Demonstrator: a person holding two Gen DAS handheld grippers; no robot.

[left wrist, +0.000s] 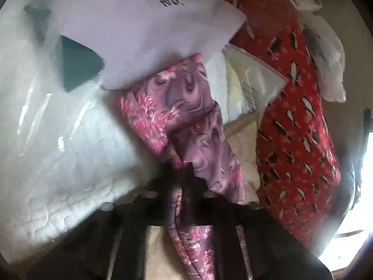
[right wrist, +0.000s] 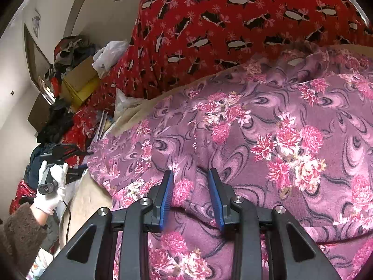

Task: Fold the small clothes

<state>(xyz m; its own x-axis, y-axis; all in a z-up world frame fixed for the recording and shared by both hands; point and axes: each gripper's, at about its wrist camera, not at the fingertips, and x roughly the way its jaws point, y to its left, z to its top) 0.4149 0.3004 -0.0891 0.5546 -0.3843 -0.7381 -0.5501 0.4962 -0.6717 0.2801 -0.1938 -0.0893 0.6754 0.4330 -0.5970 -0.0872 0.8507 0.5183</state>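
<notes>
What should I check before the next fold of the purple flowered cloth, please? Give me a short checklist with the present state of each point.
1. Left gripper shut on the purple flowered cloth: ok; a bunched strip of it runs between the closed fingers, though that view is blurred.
2. Right gripper holding the cloth: cannot tell; the blue pads stand apart with a ridge of cloth between them.
3. Cloth lying flat: not ok; it is wrinkled and bunched.
4. Space beside the cloth: not ok; the red penguin blanket and a clear plastic bag lie right next to it.
5. Far edge of the cloth in view: cannot tell.
</notes>
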